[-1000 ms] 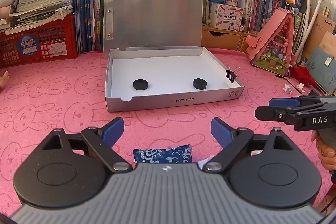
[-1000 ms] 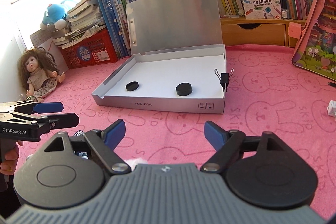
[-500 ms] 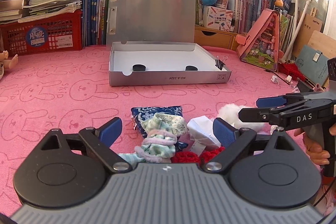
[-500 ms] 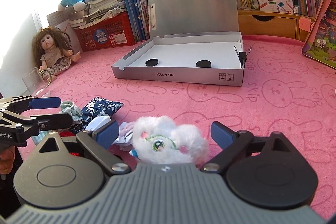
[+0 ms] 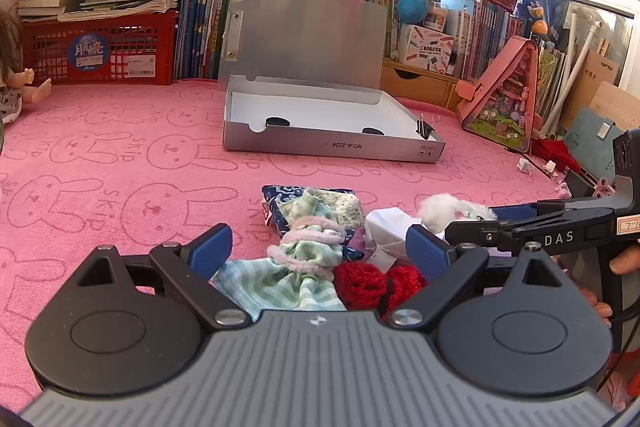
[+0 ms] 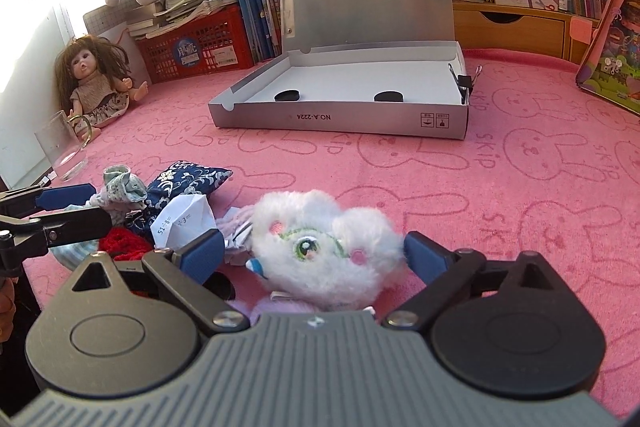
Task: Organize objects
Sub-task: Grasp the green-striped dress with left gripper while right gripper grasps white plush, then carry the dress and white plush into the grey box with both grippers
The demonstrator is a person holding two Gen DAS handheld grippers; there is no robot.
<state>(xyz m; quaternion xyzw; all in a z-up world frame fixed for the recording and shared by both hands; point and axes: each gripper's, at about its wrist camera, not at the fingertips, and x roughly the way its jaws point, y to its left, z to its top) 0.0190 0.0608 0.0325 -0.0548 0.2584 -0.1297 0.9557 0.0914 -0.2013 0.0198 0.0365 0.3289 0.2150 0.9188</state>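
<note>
The right gripper [image 6: 314,255] stands wide, its blue pads either side of the white plush toy [image 6: 326,247] without pressing it; its jaws have just been opening. A second ago only bare pink cloth lay between them, and the toy has come into view since. The left gripper [image 5: 320,251] is also spread wide, over a green checked cloth [image 5: 296,267] and a red knitted piece [image 5: 372,281]; a second ago only the edge of the blue patterned pouch [image 5: 276,199] showed there, and the silver box [image 5: 332,147] looked much nearer. The lower parts of the cloth, the red knit and the plush toy are cut off by the gripper bodies, and a pale purple thing under the toy is too hidden to name. The pile lies on the pink rabbit-print table cover [image 6: 520,187], well short of the box: the plush is fluffy white with an embroidered green eye and pink spots, just beside a folded white paper [image 6: 182,219] with sums written on it. The box stands open with its lid upright, two black discs [image 6: 287,95] inside and a binder clip [image 6: 464,83] on its right wall.
</note>
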